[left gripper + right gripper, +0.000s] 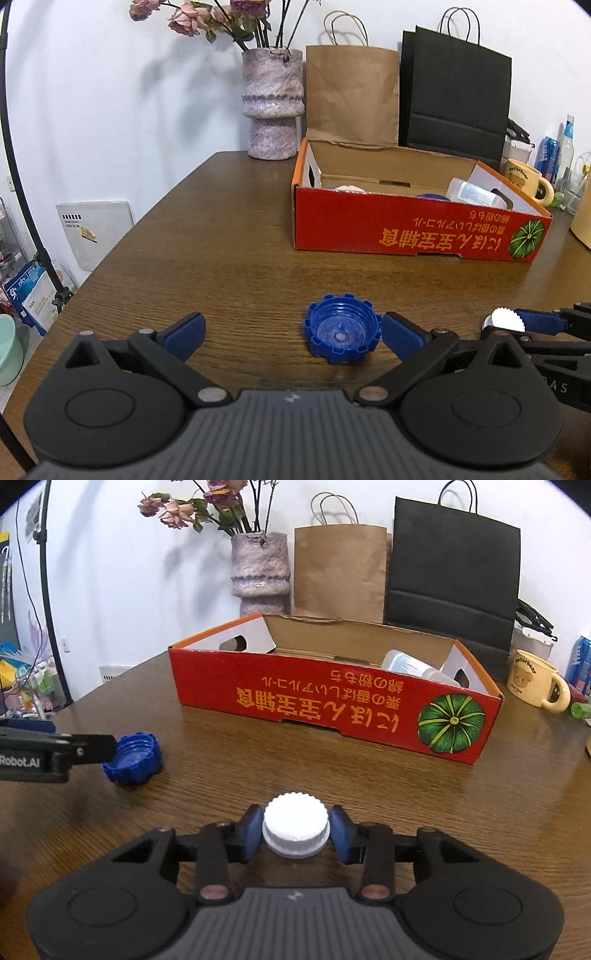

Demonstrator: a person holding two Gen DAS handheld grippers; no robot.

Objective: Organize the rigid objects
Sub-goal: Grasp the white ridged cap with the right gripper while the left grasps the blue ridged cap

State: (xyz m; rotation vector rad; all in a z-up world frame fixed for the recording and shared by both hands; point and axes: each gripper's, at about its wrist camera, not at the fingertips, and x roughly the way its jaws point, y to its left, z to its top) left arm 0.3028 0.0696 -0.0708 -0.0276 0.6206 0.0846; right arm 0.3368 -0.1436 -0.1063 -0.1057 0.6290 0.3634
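Observation:
A blue bottle cap (pixel 342 333) lies open side up on the brown table (pixel 229 236), close to my left gripper's right finger. My left gripper (pixel 293 331) is open wide around it; the cap sits off-centre to the right. In the right wrist view the blue cap (pixel 133 752) shows at the left with the left gripper's finger beside it. My right gripper (pixel 296 830) is shut on a white ribbed cap (pixel 296 825), which also shows in the left wrist view (pixel 504 320). A red cardboard box (pixel 332 709) stands behind, with a plastic bottle (pixel 410 666) inside.
A purple vase (pixel 272 107) with dried flowers, a brown paper bag (pixel 351 96) and a black paper bag (pixel 456 96) stand along the wall behind the box. A yellow bear mug (pixel 532 685) and drink bottles (pixel 557 155) are at the right.

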